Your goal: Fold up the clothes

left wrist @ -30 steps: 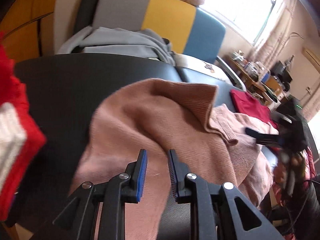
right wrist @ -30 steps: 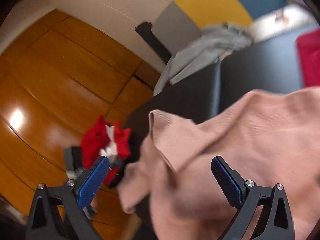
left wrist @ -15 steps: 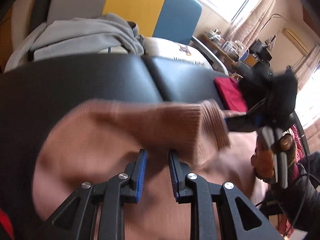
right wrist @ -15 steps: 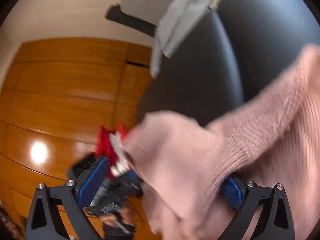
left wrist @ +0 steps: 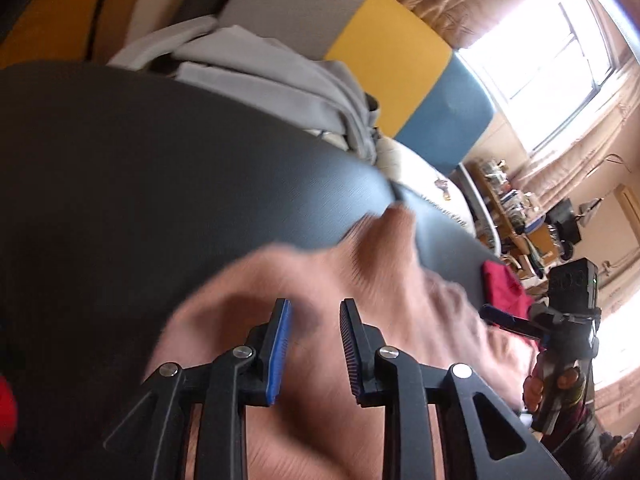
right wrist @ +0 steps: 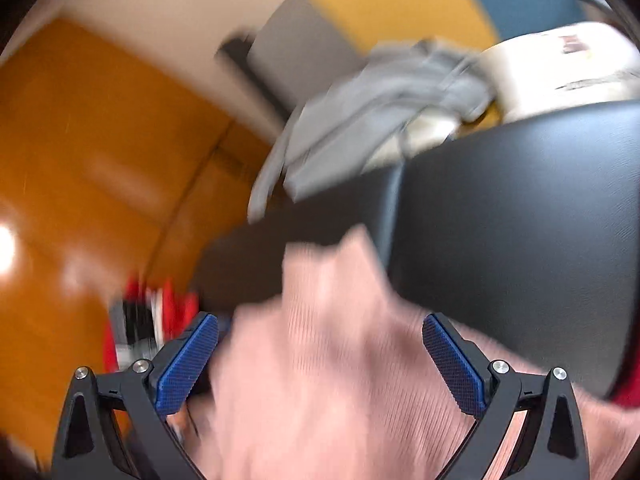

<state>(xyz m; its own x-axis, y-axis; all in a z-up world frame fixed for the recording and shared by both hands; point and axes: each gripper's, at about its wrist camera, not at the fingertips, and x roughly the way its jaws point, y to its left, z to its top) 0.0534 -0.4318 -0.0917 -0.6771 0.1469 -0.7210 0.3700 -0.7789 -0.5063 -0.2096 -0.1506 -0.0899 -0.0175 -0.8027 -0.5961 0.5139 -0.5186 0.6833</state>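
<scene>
A pink knit sweater (left wrist: 360, 280) lies bunched and motion-blurred on the black padded surface (left wrist: 160, 180). My left gripper (left wrist: 314, 320) has its blue pads a narrow gap apart with pink knit between them, shut on the sweater. My right gripper (right wrist: 320, 320) stands wide open, and the sweater (right wrist: 340, 340) passes loosely between its fingers without being pinched. In the left wrist view the right gripper (left wrist: 508, 320) is at the sweater's far right edge, held by a hand (left wrist: 532, 388). In the right wrist view a red-and-white sleeve (right wrist: 172, 312) shows blurred at the left.
A grey garment (left wrist: 260, 68) is heaped at the back of the black surface, against a grey, yellow and blue panel (left wrist: 392, 48). A red garment (left wrist: 502, 284) lies at the right. An orange wooden wall (right wrist: 80, 160) is to the left, and a cluttered desk and a window are far right.
The sweater has been pulled and swung across the black surface, and its ribbed edge has dropped from its raised position. Both cameras have swung; the right gripper stays wide open.
</scene>
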